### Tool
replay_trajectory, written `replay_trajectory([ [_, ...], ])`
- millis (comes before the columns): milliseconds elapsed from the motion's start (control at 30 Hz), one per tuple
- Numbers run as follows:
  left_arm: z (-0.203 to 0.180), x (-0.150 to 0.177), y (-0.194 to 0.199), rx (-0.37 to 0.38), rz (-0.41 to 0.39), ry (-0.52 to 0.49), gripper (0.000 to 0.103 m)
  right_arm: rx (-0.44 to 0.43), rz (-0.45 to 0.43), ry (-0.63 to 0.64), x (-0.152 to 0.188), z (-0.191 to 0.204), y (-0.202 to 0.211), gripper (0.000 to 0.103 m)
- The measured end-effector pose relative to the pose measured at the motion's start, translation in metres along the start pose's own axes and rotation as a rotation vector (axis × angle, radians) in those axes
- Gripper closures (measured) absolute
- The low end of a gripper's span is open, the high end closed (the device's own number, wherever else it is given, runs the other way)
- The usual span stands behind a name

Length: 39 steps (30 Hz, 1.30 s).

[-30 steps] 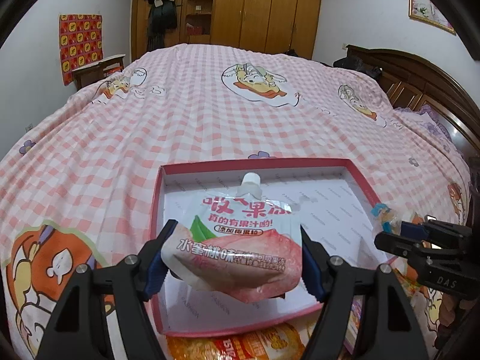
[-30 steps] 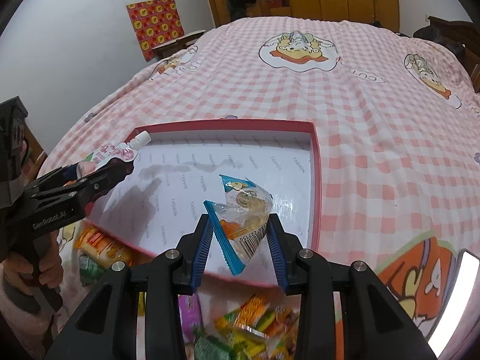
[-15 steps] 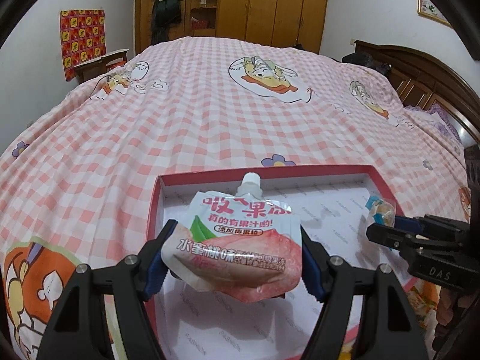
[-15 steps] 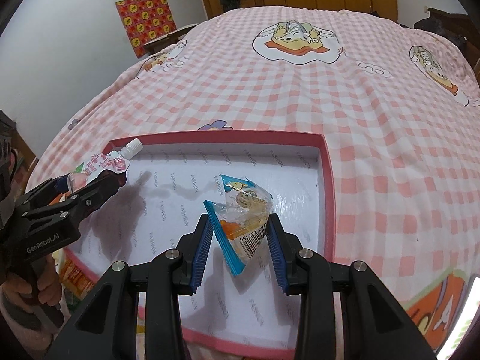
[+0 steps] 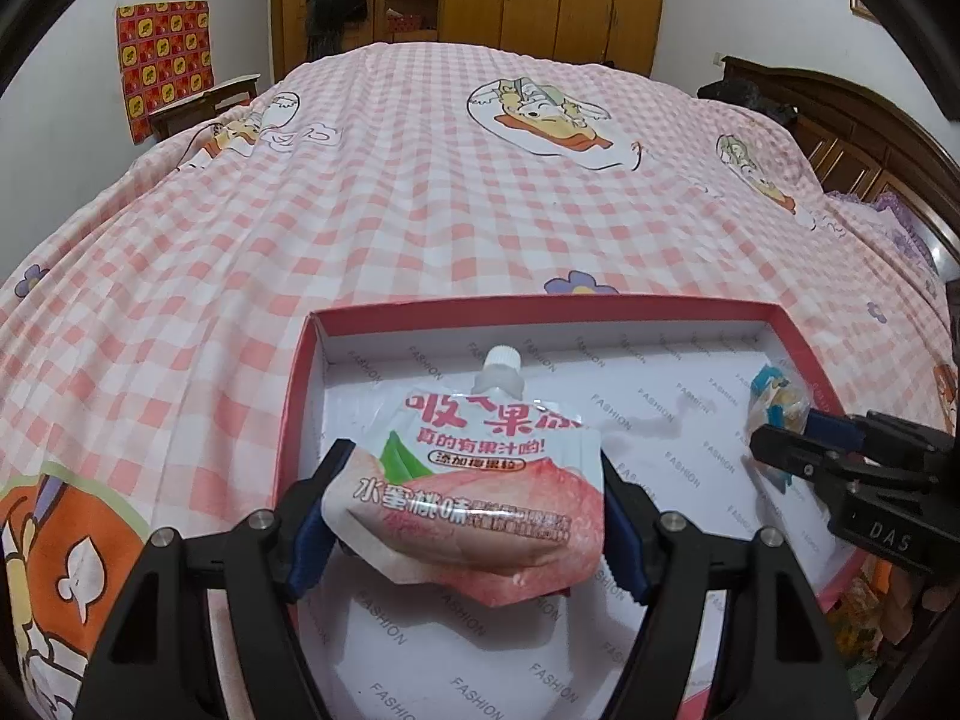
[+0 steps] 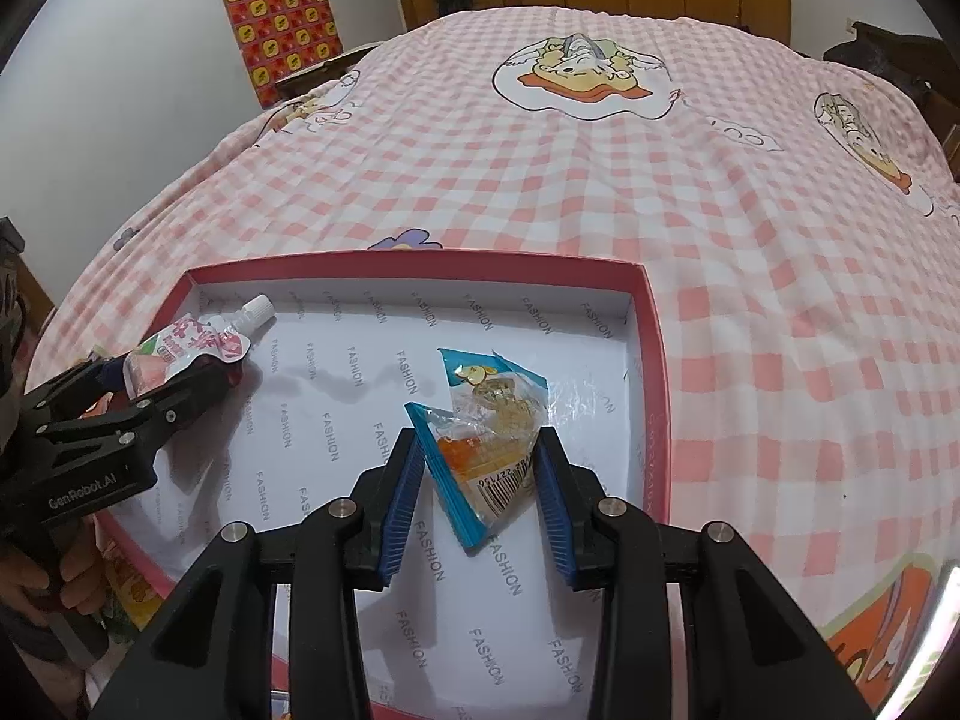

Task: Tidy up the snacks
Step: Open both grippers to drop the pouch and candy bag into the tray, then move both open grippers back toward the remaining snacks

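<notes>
Bed (image 5: 420, 180) with pink checked cover; a red-rimmed shallow box (image 6: 657, 360) and loose snack packets (image 6: 129, 591) lie directly on it.

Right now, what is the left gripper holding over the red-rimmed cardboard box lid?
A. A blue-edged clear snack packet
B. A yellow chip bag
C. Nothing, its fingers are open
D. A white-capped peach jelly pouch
D: the left gripper is clamped on the white-capped peach jelly pouch above the red-rimmed cardboard box lid.

left gripper (image 5: 468, 516) clamped, right gripper (image 6: 483, 495) clamped
</notes>
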<state>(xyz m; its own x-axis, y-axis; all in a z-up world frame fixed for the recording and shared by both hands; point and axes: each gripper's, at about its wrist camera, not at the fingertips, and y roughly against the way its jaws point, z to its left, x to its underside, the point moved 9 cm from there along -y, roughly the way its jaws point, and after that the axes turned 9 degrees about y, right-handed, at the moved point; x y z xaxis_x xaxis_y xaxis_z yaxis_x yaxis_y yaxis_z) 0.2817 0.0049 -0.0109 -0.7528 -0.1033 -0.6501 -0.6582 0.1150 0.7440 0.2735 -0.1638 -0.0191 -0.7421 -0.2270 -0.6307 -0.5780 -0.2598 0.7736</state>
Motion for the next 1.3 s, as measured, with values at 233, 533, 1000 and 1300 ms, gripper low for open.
replay_trajectory([
  [233,0.001,0.0,0.001,0.007,0.006,0.02,0.025,-0.014,-0.012,-0.019,-0.001,0.0,0.003,0.056],
  [533,-0.001,0.002,0.014,0.019,-0.003,0.014,0.019,-0.036,-0.03,-0.023,0.001,0.005,0.012,0.05],
  [1000,-0.011,0.013,0.056,0.071,-0.035,0.01,0.018,-0.052,-0.074,-0.015,0.013,0.022,0.045,0.038],
  [1300,-0.012,0.028,0.079,0.07,-0.045,0.001,0.018,-0.058,-0.09,-0.03,0.03,0.026,0.068,0.038],
])
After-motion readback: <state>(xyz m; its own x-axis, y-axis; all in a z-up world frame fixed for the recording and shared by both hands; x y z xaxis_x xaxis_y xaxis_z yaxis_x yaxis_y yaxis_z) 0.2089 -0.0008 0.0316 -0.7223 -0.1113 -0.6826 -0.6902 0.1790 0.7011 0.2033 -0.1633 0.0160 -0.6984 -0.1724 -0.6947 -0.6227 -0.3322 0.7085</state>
